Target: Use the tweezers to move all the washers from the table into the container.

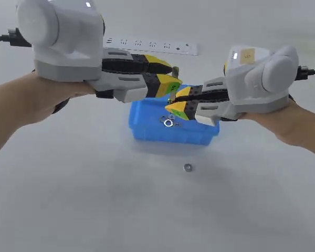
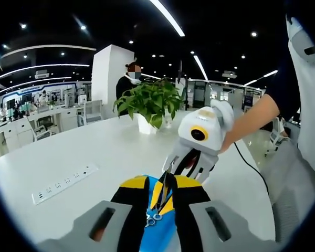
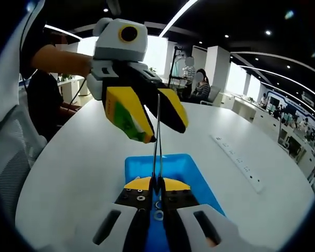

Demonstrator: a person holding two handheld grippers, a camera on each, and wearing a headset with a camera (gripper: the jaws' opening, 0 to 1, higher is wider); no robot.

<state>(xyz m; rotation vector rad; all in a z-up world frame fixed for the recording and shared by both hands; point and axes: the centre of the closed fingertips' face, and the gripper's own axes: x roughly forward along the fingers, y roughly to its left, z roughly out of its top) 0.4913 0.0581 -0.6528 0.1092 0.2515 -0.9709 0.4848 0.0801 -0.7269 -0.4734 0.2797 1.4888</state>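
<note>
Right gripper (image 1: 174,103) fingers are clamping the tweezers (image 3: 157,137), which are pointing forward over the blue container (image 1: 173,136). Left gripper (image 3: 165,132) is facing it head-on from the other side with its fingers parted. The tweezer tips are running up between those fingers; can't tell if they're touching. Both grippers are hovering above the container, tips nearly meeting. Several washers (image 1: 169,122) are lying inside the container, clustered near the middle. One loose washer (image 1: 187,167) is sitting on the white desk (image 1: 94,205), in front of the container's near wall and apart from it. Power strip (image 1: 152,45) is lying on the desk behind the container.
</note>
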